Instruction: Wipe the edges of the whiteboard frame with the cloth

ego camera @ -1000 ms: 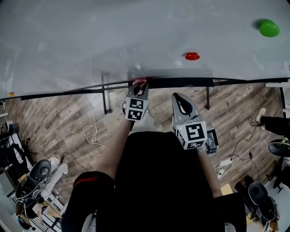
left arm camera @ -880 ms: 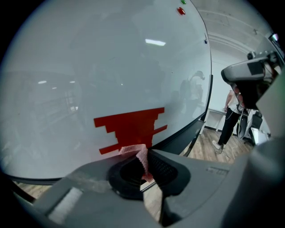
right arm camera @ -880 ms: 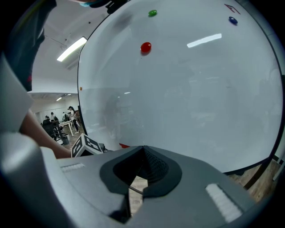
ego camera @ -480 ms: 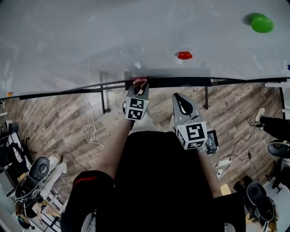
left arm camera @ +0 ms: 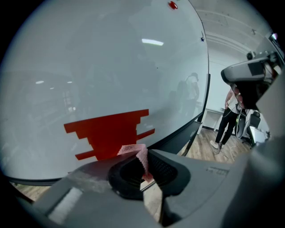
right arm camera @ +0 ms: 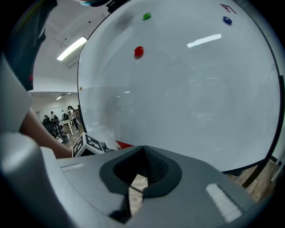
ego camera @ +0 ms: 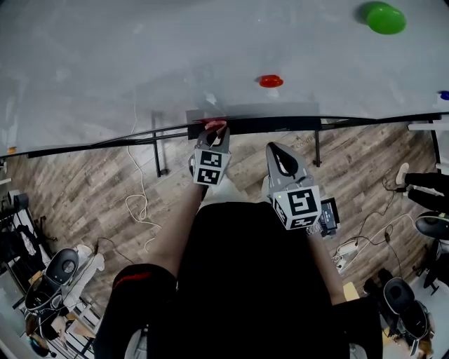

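The whiteboard (ego camera: 140, 63) fills the top of the head view, and its black bottom frame (ego camera: 105, 140) runs across below it. My left gripper (ego camera: 214, 132) is shut on a small pink cloth (ego camera: 215, 125) and holds it against that frame. In the left gripper view the cloth (left arm camera: 139, 153) sticks out between the closed jaws, with the dark frame (left arm camera: 189, 131) just beyond. My right gripper (ego camera: 276, 149) hangs a little lower and to the right, off the board. It (right arm camera: 143, 150) is shut with nothing in it.
Red (ego camera: 271, 81), green (ego camera: 382, 18) and blue (ego camera: 442, 95) magnets sit on the board. A flat red blocky patch (left arm camera: 109, 133) shows on the board behind the cloth. Black stand legs (ego camera: 157, 151), cables (ego camera: 140, 203), chairs (ego camera: 59, 270) and a power strip (ego camera: 347, 249) are on the wood floor.
The board and its magnets have slid left in the head view while both grippers hold their place in the picture. The cloth stays pressed to the bottom frame.
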Motion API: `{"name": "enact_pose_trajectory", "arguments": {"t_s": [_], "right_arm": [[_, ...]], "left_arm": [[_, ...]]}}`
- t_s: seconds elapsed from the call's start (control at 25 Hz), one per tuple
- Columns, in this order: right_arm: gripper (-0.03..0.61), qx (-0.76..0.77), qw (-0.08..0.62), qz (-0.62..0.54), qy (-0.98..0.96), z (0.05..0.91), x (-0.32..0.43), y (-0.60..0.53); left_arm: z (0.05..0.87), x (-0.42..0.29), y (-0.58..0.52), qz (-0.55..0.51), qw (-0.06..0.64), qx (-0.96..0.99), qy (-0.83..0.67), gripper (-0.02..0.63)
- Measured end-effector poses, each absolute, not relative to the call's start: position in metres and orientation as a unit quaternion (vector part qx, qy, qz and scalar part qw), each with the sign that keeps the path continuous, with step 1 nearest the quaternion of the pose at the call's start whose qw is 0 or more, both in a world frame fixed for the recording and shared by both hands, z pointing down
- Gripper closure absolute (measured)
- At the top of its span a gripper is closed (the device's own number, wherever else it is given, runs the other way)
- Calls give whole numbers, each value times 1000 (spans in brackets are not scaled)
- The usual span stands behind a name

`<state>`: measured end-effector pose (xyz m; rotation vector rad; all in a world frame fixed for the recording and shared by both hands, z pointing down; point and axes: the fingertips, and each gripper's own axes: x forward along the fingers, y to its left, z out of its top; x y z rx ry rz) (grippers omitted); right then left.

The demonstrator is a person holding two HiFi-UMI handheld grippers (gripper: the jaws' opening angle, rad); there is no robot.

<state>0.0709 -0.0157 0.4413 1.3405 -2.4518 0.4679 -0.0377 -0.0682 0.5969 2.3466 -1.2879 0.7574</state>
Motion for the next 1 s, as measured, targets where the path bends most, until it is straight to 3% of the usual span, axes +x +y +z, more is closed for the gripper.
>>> {"name": "enact_pose_trajectory", "arguments": {"t_s": [1.0], "right_arm": [[577,450,170,150,-864,441,104,-23]], "left_arm": [[594,-7,-69,257,181,826,-468,597]]}}
